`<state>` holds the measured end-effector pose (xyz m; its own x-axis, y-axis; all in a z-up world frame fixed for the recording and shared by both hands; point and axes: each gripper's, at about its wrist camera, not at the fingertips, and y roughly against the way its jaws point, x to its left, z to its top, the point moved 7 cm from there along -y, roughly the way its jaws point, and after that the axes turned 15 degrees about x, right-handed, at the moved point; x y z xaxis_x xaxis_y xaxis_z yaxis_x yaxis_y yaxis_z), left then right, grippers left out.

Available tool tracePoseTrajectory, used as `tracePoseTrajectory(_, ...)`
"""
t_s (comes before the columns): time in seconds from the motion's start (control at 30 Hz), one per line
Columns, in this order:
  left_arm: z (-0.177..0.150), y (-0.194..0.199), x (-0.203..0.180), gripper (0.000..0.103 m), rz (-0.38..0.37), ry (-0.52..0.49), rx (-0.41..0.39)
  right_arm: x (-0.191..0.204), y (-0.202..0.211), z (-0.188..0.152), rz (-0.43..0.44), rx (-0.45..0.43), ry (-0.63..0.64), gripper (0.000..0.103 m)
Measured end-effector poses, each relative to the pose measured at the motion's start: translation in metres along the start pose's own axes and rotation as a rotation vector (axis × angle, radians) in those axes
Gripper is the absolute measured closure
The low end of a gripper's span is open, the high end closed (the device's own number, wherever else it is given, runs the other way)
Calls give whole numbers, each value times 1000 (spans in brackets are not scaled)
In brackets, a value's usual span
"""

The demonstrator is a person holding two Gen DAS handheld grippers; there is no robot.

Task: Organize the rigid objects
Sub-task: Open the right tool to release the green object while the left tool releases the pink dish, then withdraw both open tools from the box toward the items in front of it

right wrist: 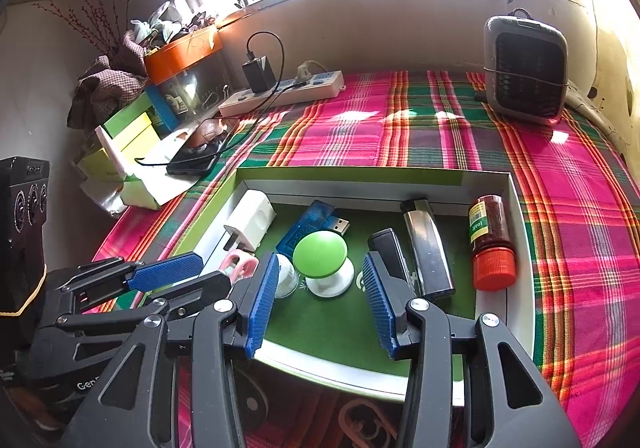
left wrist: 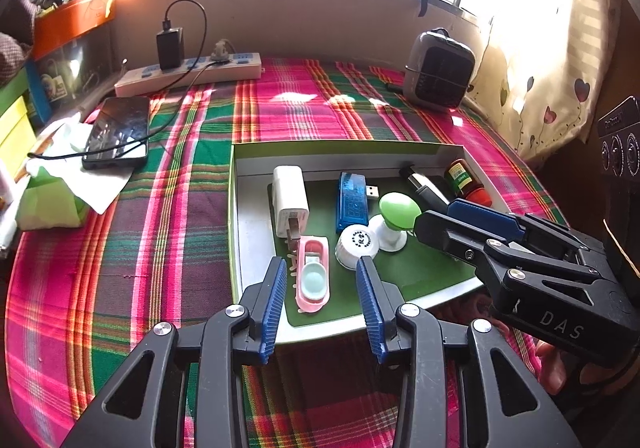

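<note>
A shallow white box [left wrist: 344, 146] [right wrist: 360, 172] with a green mat lies on the plaid cloth. It holds a white charger [left wrist: 290, 200], a blue USB stick [left wrist: 352, 204], a white cap [left wrist: 356, 246], a pink case [left wrist: 314, 280], a green-topped stand [right wrist: 320, 254], two lighters [right wrist: 428, 244] and a red-capped brown bottle [right wrist: 490, 240]. My left gripper [left wrist: 322, 268] hovers open over the box's near edge, with the pink case lying between its pads, untouched. My right gripper [right wrist: 320, 262] is open too, its pads on either side of the green-topped stand and clear of it.
A phone [left wrist: 118, 132] on its cable, a power strip [left wrist: 188, 74] and a tissue box [left wrist: 52, 192] sit at the left. A small grey heater [left wrist: 438, 70] stands at the back right. Stacked boxes line the left wall. A black device [right wrist: 24, 208] stands beside the left hand.
</note>
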<state>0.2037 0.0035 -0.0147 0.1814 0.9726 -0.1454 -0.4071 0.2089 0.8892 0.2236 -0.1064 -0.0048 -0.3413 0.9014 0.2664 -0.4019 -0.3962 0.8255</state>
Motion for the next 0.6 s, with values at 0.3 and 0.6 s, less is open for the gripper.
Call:
tracePoseTrajectory(0.3, -11, 16, -3, 67, -7, 4, -24, 4, 15, -13, -5, -17, 1, 58)
tracePoseTrajectory(0.6, -23, 29, 1, 67, -21, 27, -49, -2, 36, -34, -26, -33, -3, 57)
